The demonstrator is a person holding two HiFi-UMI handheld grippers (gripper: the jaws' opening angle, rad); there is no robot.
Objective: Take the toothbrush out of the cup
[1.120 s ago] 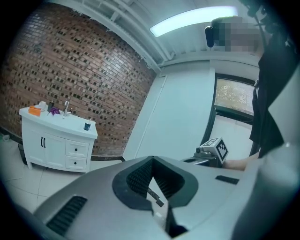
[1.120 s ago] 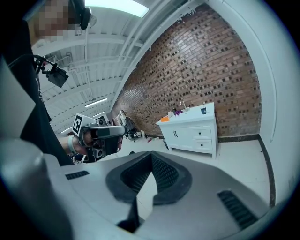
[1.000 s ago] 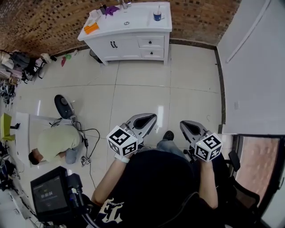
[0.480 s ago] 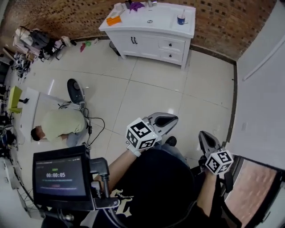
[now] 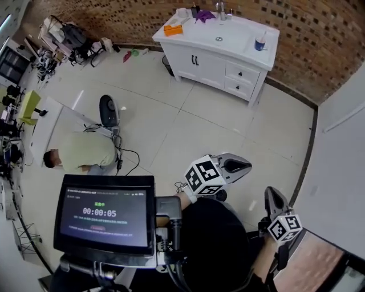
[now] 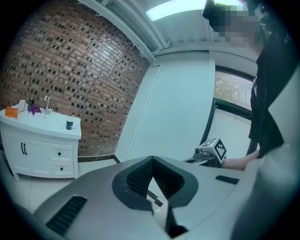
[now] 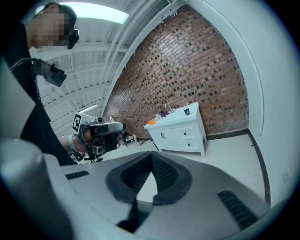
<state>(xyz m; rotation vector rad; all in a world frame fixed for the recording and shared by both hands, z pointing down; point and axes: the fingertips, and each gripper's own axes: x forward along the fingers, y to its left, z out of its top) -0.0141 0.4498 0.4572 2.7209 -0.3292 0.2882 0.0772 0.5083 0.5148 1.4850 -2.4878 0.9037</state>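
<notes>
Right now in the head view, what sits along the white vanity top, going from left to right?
Along the vanity top: orange object → purple object → faucet → blue cup, near the right end.

Cup (image 5: 260,44): far off on the white cabinet (image 5: 239,34); its contents are too small to tell.
Orange thing (image 5: 173,30), purple thing (image 5: 203,15): too small to identify.
Screen (image 5: 105,212): small print under the timer is unreadable.
Clutter (image 5: 12,94): cut off by the left edge.
</notes>
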